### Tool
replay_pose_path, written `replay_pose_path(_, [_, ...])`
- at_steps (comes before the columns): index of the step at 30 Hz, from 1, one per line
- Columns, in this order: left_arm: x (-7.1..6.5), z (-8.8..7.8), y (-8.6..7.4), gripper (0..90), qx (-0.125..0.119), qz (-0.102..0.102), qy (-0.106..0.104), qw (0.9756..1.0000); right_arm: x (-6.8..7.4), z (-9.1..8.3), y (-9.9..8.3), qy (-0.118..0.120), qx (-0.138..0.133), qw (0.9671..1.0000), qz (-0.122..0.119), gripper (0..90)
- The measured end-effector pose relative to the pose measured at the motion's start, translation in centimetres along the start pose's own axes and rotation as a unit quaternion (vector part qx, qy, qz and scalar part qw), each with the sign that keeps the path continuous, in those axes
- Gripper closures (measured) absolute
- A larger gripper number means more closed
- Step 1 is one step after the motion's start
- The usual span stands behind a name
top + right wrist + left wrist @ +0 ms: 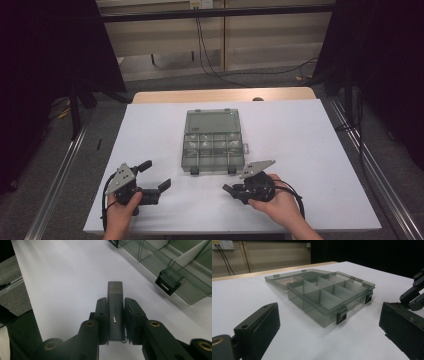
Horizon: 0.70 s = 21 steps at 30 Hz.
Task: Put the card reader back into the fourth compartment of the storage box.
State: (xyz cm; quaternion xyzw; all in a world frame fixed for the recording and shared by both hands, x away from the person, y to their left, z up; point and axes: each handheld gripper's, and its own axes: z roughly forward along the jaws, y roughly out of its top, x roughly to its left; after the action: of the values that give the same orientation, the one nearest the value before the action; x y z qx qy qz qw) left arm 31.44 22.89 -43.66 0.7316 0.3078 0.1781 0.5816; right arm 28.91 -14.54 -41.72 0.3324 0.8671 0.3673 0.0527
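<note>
A smoky clear compartment box lies open mid-table, its lid flat behind it and its several compartments looking bare. My left gripper rests at the near left, jaws wide apart with nothing between them; in the left gripper view they frame the box. My right gripper sits at the near right, pointing left, just in front of the box's right latch. In the right gripper view the gripper is shut on a small dark grey oblong block, which sticks out past the pads.
White sheet covers the table, with the wooden edge behind. Two black latches hang on the box's front wall. Metal rails run along both sides, and cables lie on the floor beyond.
</note>
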Motion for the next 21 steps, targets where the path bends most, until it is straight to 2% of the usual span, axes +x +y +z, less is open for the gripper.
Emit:
replay_pose_path(12, [0.1,0.0,0.0,3.4,0.002,0.002,0.0,1.0,-0.5,-0.2,0.8,0.006,0.009,0.9999,0.004,74.2])
replay_pose_path(21, [0.1,0.0,0.0,3.5,0.001,0.0,-0.001,1.0,-1.5,-0.9,1.7,0.012,-0.001,0.9998,0.017,74.2])
